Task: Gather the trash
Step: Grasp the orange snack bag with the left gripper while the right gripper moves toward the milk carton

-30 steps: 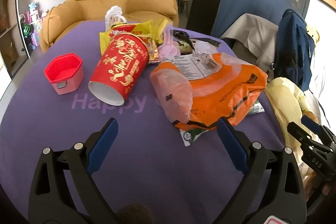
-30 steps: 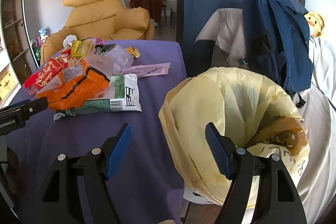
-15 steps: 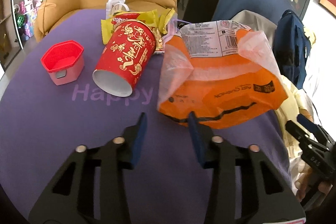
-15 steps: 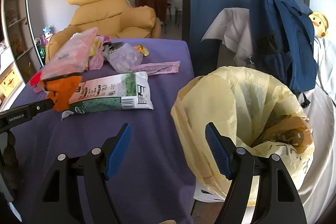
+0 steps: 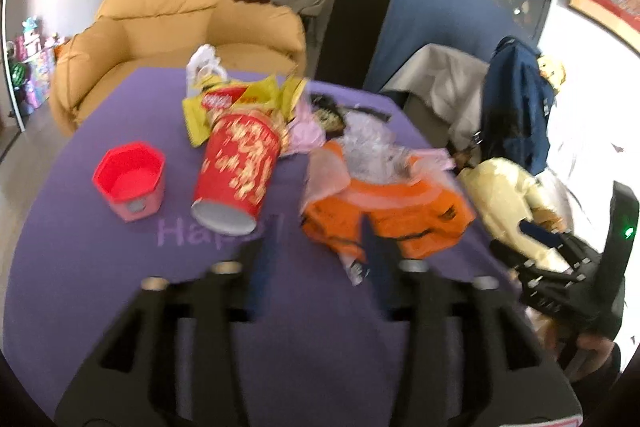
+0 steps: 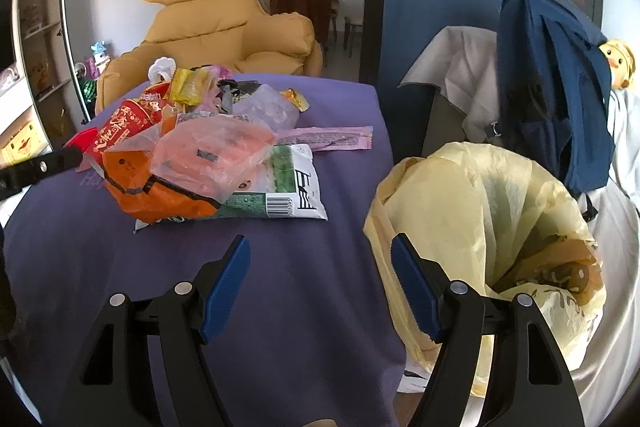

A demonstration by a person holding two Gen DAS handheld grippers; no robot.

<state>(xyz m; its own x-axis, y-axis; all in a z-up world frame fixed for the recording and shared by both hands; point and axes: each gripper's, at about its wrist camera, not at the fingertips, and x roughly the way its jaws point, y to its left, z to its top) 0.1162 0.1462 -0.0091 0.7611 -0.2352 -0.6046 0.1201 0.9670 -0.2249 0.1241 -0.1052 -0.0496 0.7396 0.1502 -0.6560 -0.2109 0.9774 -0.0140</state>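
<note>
- Orange plastic bag (image 6: 160, 195) lies crumpled at left centre of the right-wrist frame, on the purple table (image 6: 280, 307), draped over a green-and-white packet (image 6: 288, 195).
- Judgement: the bag is thin, light, limp and slippery; a pinch on a bunched fold near its lower edge should hold better than on flat film.
- Left tool (image 5: 318, 263): fingers partly closed with a gap between them, blurred; right finger overlaps the bag's edge, so contact cannot be told.
- Right tool (image 6: 320, 291): released, fingers wide apart, nothing between them.
- Yellow bin liner (image 6: 480, 211) gapes at lower right, just beside the table edge.
- Writing: "Hap…" printed on the table below the red cup (image 5: 236, 171); the cup's gold characters and the packet's barcode text are unreadable.
</note>
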